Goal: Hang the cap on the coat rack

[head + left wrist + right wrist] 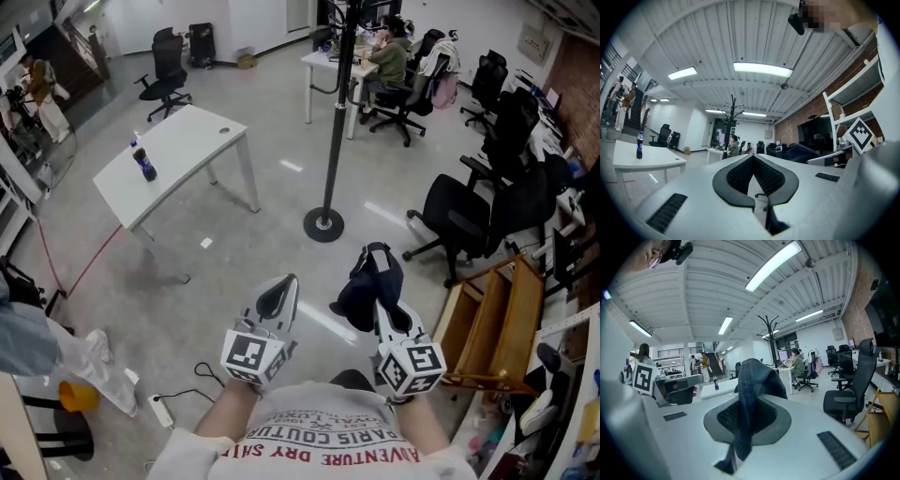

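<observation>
The coat rack [334, 112] is a black pole on a round base [323, 225], standing on the floor ahead of me. A dark blue denim cap [362, 289] hangs from my right gripper [378, 274], which is shut on it at about waist height. In the right gripper view the cap [751, 380] drapes between the jaws, and the coat rack [769, 336] stands far off. My left gripper [279, 292] is held beside the right one, shut and holding nothing. The left gripper view also shows the coat rack [733, 117] in the distance.
A white table [187, 141] with a dark bottle [144, 165] stands to the left of the rack. Black office chairs [469, 220] and a wooden frame [502, 323] crowd the right side. A power strip with cable [161, 411] lies on the floor. A person sits at a far desk [386, 58].
</observation>
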A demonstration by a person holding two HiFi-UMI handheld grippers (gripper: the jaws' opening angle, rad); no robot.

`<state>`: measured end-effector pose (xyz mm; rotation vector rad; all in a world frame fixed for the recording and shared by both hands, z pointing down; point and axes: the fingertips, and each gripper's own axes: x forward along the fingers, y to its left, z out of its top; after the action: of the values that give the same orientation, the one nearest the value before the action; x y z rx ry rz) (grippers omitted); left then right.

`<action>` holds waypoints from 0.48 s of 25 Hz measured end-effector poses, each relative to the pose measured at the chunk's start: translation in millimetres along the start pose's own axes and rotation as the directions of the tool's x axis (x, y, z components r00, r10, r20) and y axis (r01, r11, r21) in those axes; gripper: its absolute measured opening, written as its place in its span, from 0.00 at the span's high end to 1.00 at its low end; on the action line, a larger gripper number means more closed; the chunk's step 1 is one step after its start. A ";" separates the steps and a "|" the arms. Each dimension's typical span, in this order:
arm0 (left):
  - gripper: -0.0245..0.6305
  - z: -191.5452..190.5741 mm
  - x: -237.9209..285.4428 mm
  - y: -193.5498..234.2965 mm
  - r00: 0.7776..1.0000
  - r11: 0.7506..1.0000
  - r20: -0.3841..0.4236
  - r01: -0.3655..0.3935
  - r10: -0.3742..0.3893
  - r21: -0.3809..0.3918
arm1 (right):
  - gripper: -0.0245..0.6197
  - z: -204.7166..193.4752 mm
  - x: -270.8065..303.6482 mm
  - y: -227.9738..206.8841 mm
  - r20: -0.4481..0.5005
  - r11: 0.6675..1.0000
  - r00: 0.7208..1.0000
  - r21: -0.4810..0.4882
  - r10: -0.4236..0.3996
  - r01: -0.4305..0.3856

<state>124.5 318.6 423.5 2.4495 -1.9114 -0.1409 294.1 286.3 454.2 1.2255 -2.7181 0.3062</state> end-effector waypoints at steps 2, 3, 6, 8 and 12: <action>0.96 -4.6 0.6 8.0 1.000 1.000 -0.005 -0.016 0.016 -0.009 | 0.92 -2.9 5.8 -0.9 -0.010 1.000 1.000 -0.001 0.002 -0.002; 0.96 -7.2 1.5 12.3 1.000 1.000 -0.009 -0.025 0.025 -0.015 | 0.92 -4.3 9.9 -1.7 -0.016 1.000 1.000 -0.001 0.006 -0.006; 0.96 -13.2 7.8 29.5 0.998 0.998 -0.018 -0.055 0.055 -0.028 | 0.92 -5.6 29.3 -4.7 -0.029 1.000 0.999 0.004 0.020 -0.019; 0.96 -16.5 15.6 41.6 0.997 0.996 -0.025 -0.081 0.080 -0.037 | 0.92 -4.9 44.7 -8.4 -0.040 0.999 0.999 0.008 0.036 -0.035; 0.96 -23.2 42.6 64.9 0.991 0.990 -0.039 -0.130 0.128 -0.047 | 0.92 -1.0 86.3 -22.6 -0.058 0.997 0.995 0.023 0.079 -0.078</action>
<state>74.1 260.7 449.6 2.2739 -2.0184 -0.1374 254.4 209.6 476.4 1.0981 -2.7234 0.3751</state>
